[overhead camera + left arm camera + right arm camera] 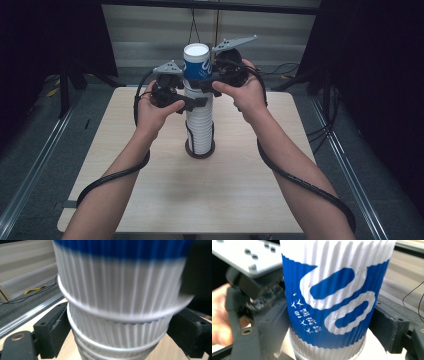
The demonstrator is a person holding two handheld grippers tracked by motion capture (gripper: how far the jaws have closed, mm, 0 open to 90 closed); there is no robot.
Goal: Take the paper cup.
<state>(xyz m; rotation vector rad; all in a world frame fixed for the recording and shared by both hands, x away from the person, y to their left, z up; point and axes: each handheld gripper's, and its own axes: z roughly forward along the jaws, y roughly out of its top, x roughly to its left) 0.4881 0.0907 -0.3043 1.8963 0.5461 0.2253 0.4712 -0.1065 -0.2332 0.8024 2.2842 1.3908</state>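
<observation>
The blue-and-white top cup is clamped in the right claw above the cup stack, whose upper cups the left claw grips, on the worktop.

Top cup on cup stack, mid-table.

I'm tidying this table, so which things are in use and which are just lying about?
In use:
- blue-and-white ribbed paper cup, top of the stack
- tall stack of white ribbed paper cups
- right gripper
- left gripper

Lying about:
- yellow strip on the floor
</observation>
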